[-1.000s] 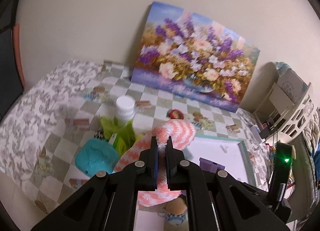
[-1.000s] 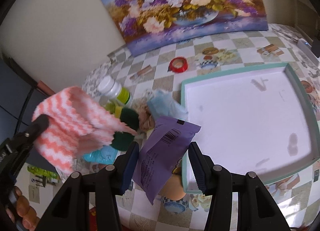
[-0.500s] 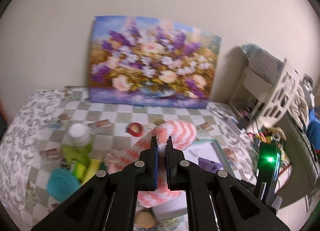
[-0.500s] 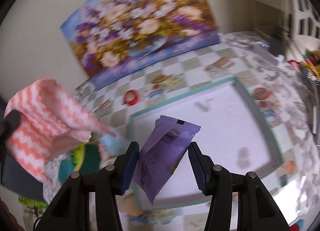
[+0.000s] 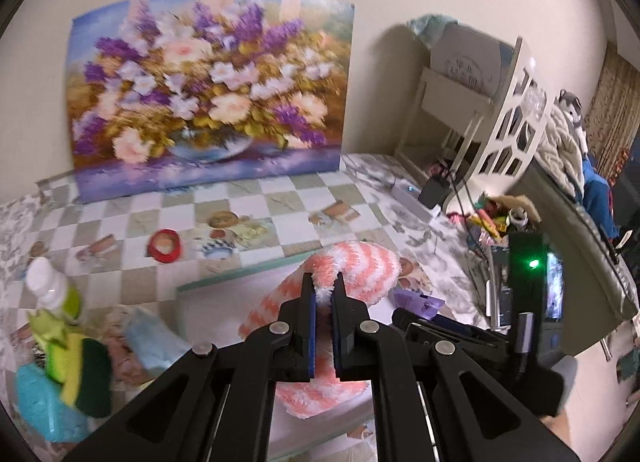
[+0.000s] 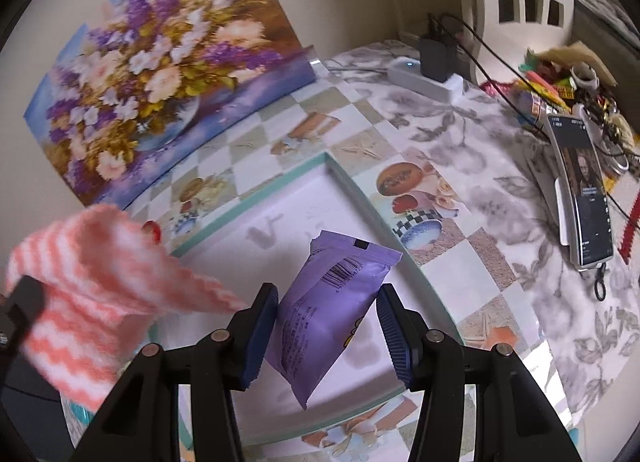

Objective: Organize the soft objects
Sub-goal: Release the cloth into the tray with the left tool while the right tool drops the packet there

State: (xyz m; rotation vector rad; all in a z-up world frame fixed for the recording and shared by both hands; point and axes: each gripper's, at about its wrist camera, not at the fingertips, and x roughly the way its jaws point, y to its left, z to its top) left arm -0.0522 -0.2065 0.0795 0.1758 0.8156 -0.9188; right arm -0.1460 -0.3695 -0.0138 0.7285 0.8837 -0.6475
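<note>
Pink-and-white zigzag cloth (image 5: pixel 352 274) was pinched in the left gripper (image 5: pixel 324 294), jaws nearly together on a fold, rest of it draped below and hanging above the white tray (image 6: pixel 256 197) with the teal rim. Purple snack packet (image 6: pixel 324 310) sat between the right gripper (image 6: pixel 326 330) pads, jaws about half spread and clamped on its sides, packet tilted, barcode end up, also over the tray. Tray lay on a checkered tablecloth (image 6: pixel 472 262) with fruit-and-bowl prints; grey floral cloth (image 6: pixel 460 117) covered the table's far right part. Flower painting (image 5: pixel 208 101) leaned against the cream wall behind. Left view only: pile left of the tray with a white-capped bottle (image 5: pixel 48 282), green-yellow sponge (image 5: pixel 84 374), teal item (image 5: pixel 36 402), light blue cloth (image 5: pixel 152 342), plus a red tape roll (image 5: pixel 165 246) further back, a white lattice shelf (image 5: pixel 508 117) and bedding to the right; right gripper's body with a green LED (image 5: pixel 534 263) just beside on the right. Right view only: phone (image 6: pixel 584 189) with lit screen, power strip with black adapter (image 6: pixel 434 53), clutter of wrappers at the table edge; the cloth showed at far left there. Both grippers pointed steeply down toward the tray, side by side. Background was motion-blurred in both views.
</note>
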